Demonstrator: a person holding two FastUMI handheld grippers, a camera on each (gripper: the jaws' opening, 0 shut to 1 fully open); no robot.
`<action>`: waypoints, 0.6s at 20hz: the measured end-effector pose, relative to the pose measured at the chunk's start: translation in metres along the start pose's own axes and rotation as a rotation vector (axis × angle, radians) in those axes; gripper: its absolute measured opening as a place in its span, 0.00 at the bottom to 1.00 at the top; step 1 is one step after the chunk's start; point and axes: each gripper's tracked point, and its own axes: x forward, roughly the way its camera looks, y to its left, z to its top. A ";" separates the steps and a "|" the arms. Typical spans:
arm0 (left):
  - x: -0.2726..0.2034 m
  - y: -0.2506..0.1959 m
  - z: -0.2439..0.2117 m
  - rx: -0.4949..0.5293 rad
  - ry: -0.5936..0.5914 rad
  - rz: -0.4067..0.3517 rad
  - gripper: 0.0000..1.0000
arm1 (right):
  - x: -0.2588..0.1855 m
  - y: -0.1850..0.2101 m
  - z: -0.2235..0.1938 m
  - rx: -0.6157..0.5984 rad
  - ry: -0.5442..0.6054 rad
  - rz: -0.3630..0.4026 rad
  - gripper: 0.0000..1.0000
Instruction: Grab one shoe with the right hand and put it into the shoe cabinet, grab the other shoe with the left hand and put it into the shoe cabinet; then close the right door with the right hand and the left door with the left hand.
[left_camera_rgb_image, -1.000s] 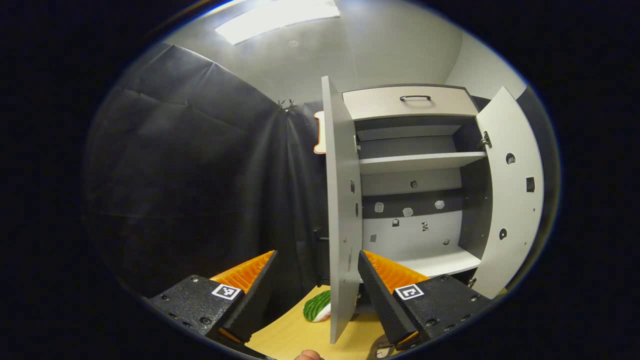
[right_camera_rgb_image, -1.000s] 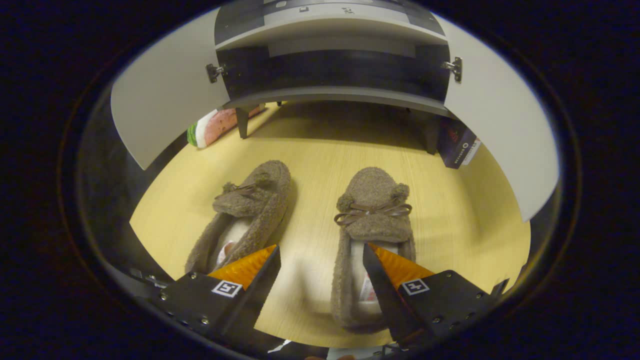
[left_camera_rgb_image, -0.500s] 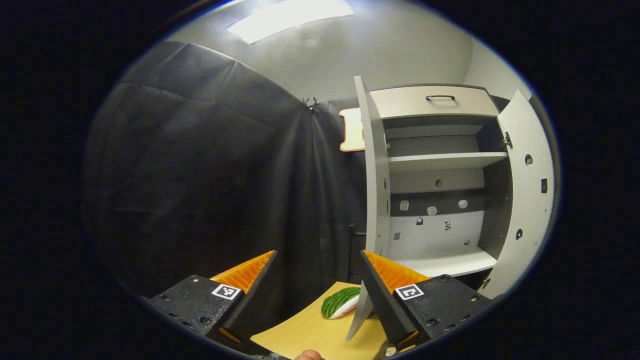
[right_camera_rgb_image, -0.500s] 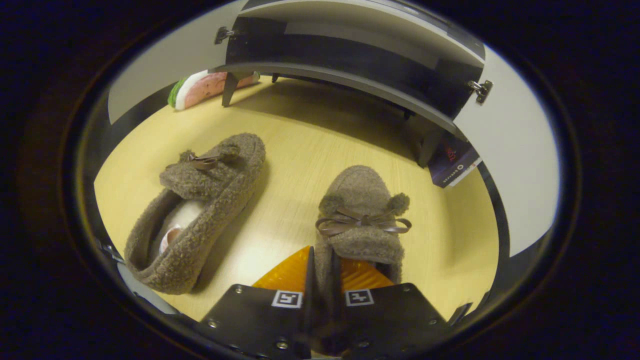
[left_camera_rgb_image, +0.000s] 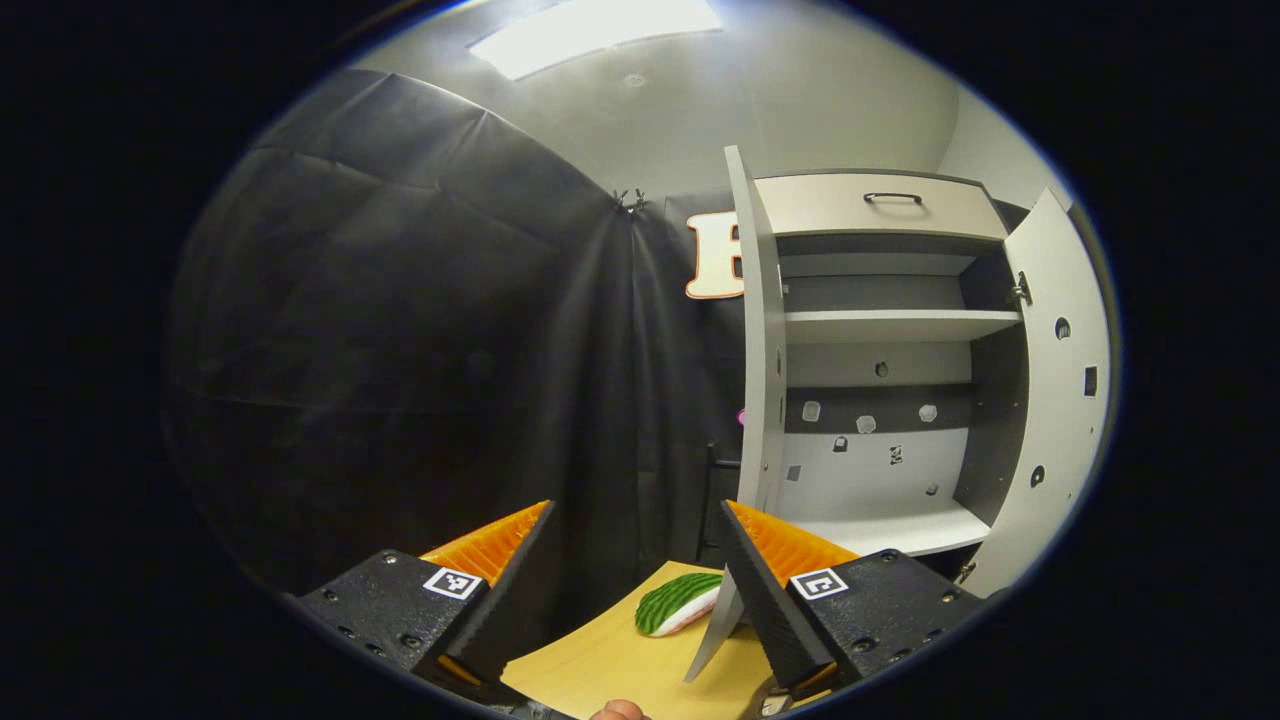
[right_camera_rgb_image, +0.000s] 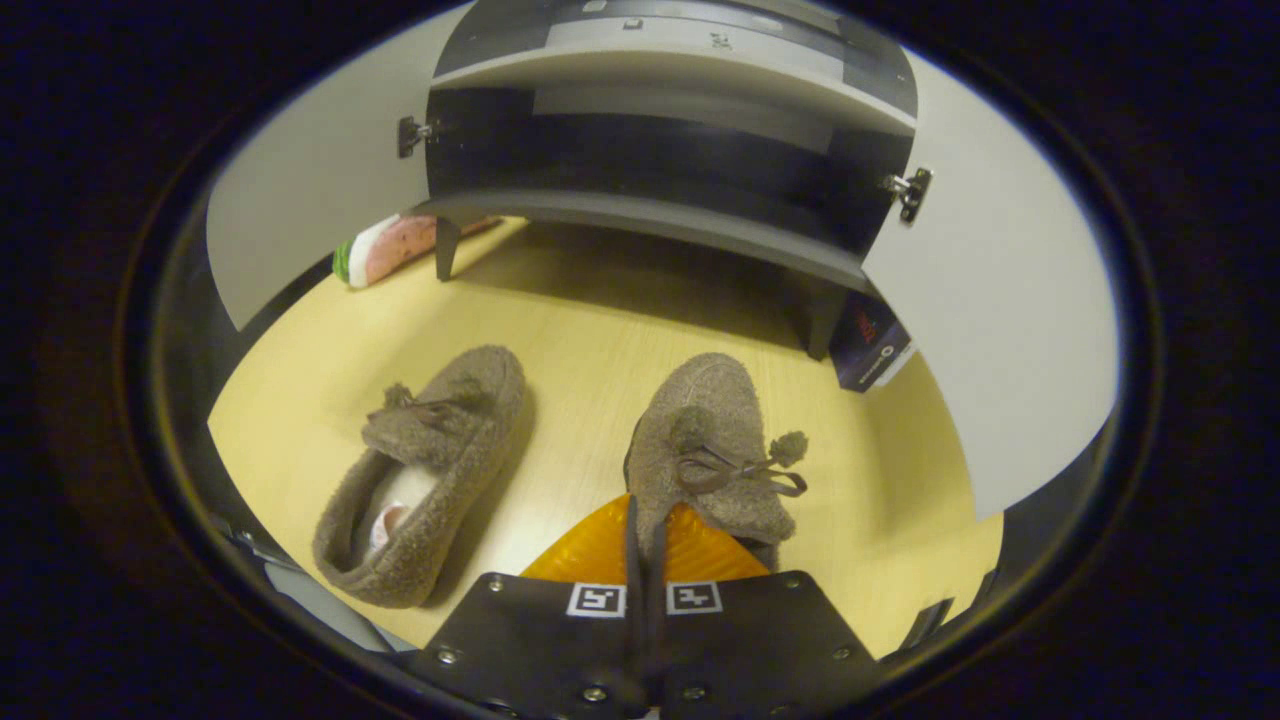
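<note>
While the right tool (right_camera_rgb_image: 640, 520) pinched one of two shoes (right_camera_rgb_image: 715, 445), the left tool (left_camera_rgb_image: 635, 560) gaped, holding nothing.

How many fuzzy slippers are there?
2. One slipper lies on the floor to the left; the other slipper is pinched at its edge in the right gripper.

right gripper view: two shoes on the bench (right_camera_rgb_image: 880, 520), side by side before the shoe cabinet (right_camera_rgb_image: 660, 170). right shoe (right_camera_rgb_image: 715, 440) sits in the right tongs (right_camera_rgb_image: 640, 530); left shoe (right_camera_rgb_image: 430, 470) lies apart to its left. both cabinet doors (right_camera_rgb_image: 1000, 320) stand open. a small box (right_camera_rgb_image: 868, 342) by the cabinet's right leg, a watermelon-slice toy (right_camera_rgb_image: 385, 250) by its left leg. left gripper view: left tongs (left_camera_rgb_image: 635, 560) parted, cabinet shelves (left_camera_rgb_image: 890, 325) ahead right.
</note>
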 end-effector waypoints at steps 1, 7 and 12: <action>0.001 -0.001 -0.002 -0.003 0.003 -0.004 0.93 | -0.007 -0.001 0.013 -0.002 -0.033 0.002 0.00; 0.003 -0.005 -0.009 -0.019 0.018 -0.017 0.96 | -0.047 -0.015 0.129 -0.020 -0.274 -0.003 0.01; 0.003 -0.003 -0.014 -0.030 0.028 -0.006 0.96 | -0.074 -0.029 0.238 -0.026 -0.467 -0.021 0.00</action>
